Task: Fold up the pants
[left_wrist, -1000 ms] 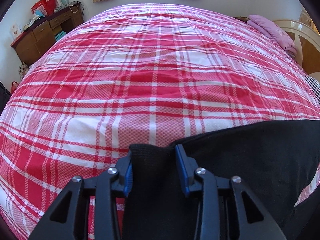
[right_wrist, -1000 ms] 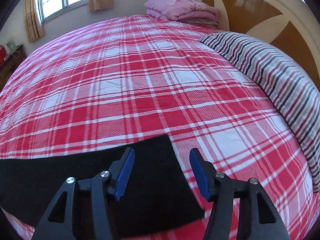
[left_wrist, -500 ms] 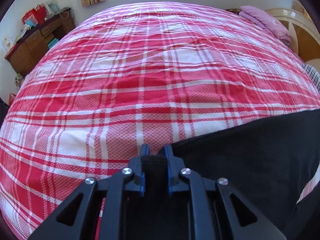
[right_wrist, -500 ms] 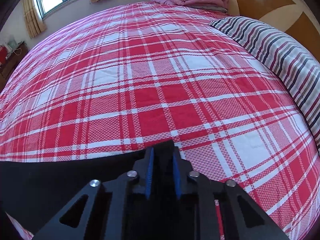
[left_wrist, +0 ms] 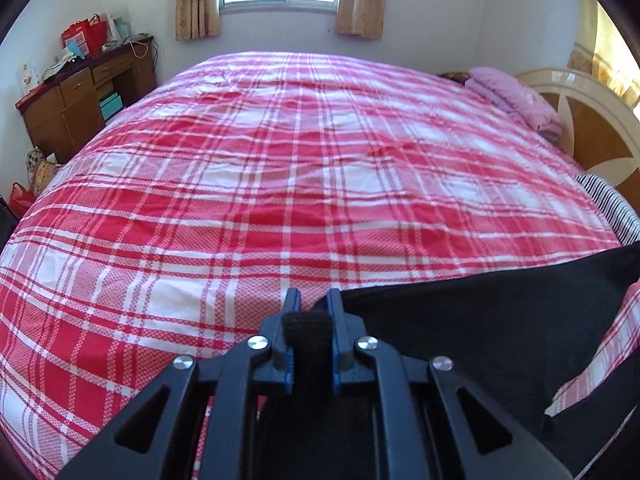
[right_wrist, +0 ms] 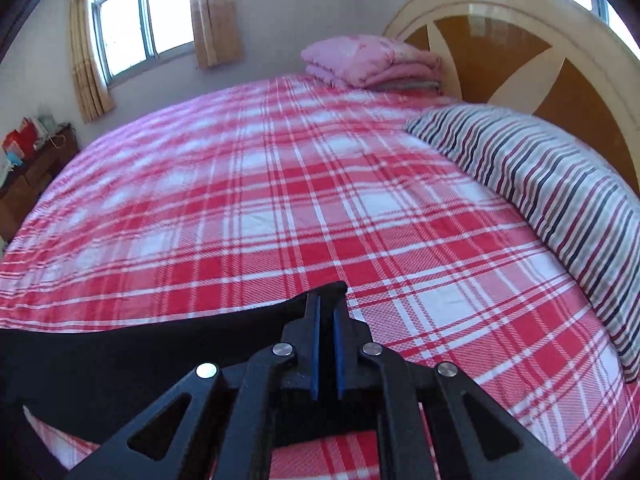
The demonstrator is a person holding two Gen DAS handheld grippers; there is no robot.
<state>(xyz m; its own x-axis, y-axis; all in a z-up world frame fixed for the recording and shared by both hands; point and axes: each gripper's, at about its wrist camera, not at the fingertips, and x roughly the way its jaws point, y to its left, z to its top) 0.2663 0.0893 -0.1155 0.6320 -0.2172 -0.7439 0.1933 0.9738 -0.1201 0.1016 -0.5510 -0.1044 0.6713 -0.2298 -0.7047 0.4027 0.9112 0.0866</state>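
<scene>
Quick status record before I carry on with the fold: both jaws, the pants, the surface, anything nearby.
left gripper: jaws shut on a bunched corner of the black pants
right gripper: jaws shut on the pants' other corner
pants: edge stretched between the two grippers, raised off the sheet
surface: red plaid bed sheet
nearby: striped pillow, folded pink blanket by the headboard

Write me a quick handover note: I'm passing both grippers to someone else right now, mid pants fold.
Left gripper: shut on one corner of the black pants.
Right gripper: shut on the other corner of the same edge.
Pants: that edge is off the plaid bedspread, stretched between the grippers; the rest lies below, out of view.
Done: both corners gripped.
Left: carry the edge over, lay it down, release. Further folds probably remain.
</scene>
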